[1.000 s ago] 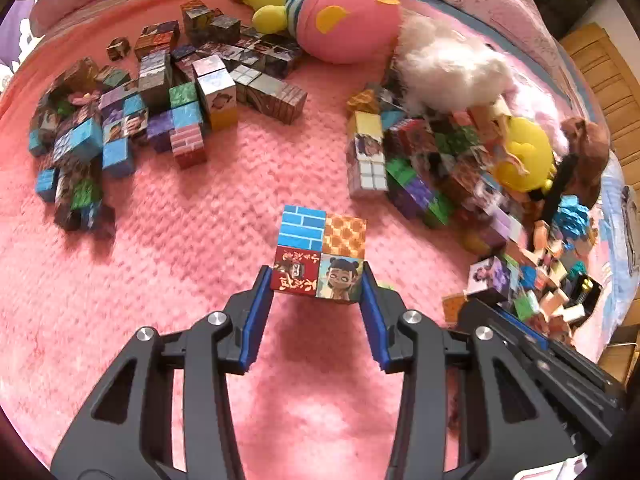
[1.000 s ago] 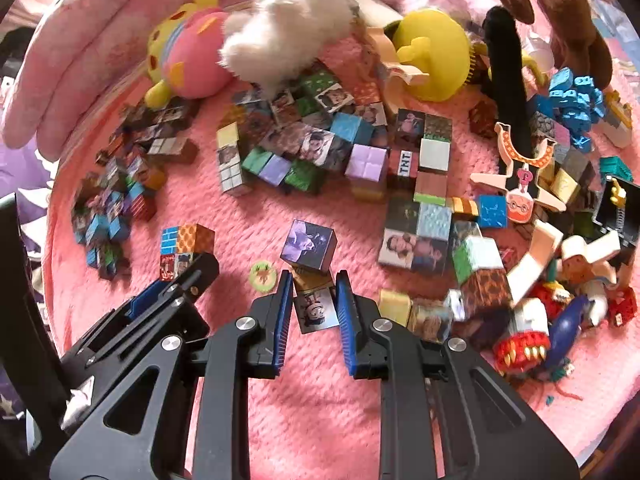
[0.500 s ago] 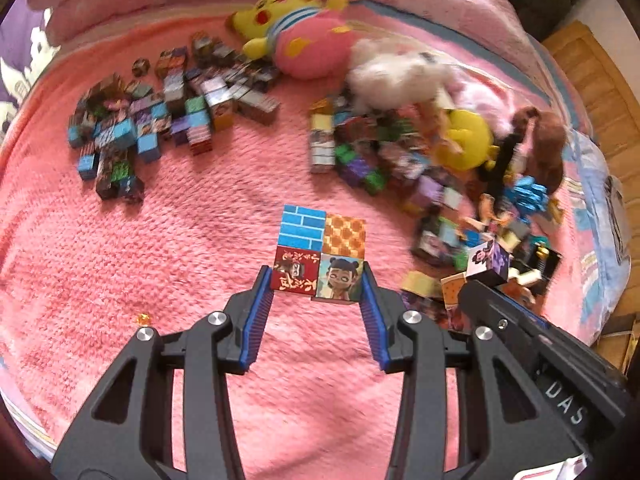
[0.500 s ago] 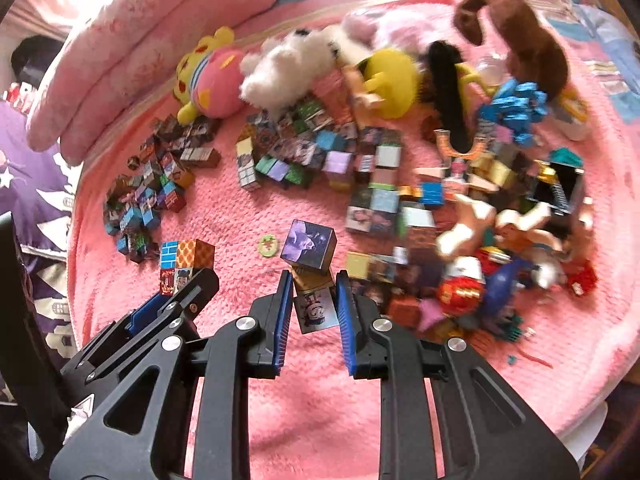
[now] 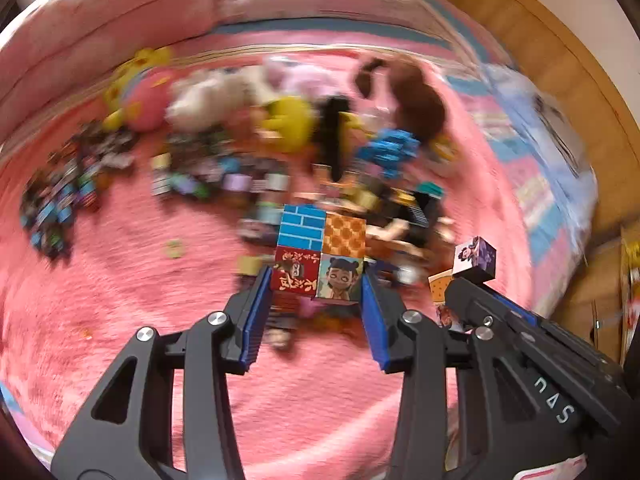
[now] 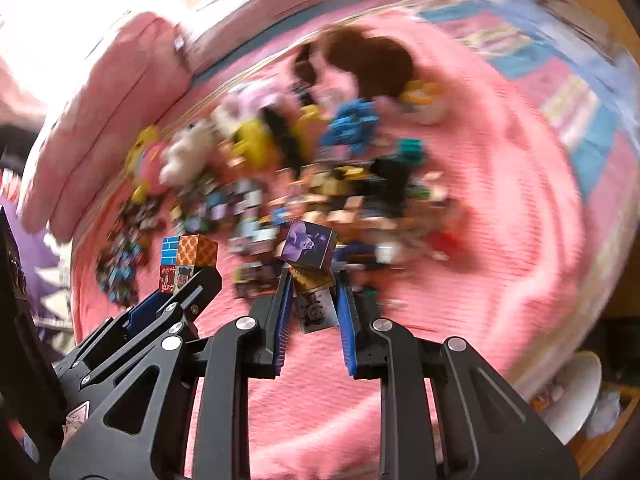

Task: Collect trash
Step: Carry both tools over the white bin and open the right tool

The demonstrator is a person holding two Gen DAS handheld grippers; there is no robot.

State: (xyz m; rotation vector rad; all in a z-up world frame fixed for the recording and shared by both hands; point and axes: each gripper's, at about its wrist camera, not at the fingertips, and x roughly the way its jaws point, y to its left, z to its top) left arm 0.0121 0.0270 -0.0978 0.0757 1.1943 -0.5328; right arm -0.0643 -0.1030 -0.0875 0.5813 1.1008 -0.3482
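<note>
My left gripper (image 5: 316,280) is shut on a picture cube (image 5: 320,252) with blue brick, orange, red and cartoon-face tiles, held well above the pink blanket (image 5: 120,280). My right gripper (image 6: 313,286) is shut on a stack of small picture cubes (image 6: 310,272), the top one purple. The right gripper and its purple cube (image 5: 475,258) also show at the right of the left wrist view. The left gripper's cube (image 6: 188,258) shows at the left of the right wrist view. Both views are motion-blurred.
Several picture cubes (image 5: 60,200) and plush toys (image 5: 288,120) lie scattered across the blanket's far half. A blue block toy (image 6: 354,122) sits beside a brown plush (image 6: 376,60). A wooden floor (image 5: 552,52) lies past the bed's right edge; a white bin (image 6: 576,392) with crumpled paper stands below it.
Both grippers have risen higher and swung right with their cubes still held. The toys on the blanket look smaller and blurred, and the bed's right edge and floor have come into view.
</note>
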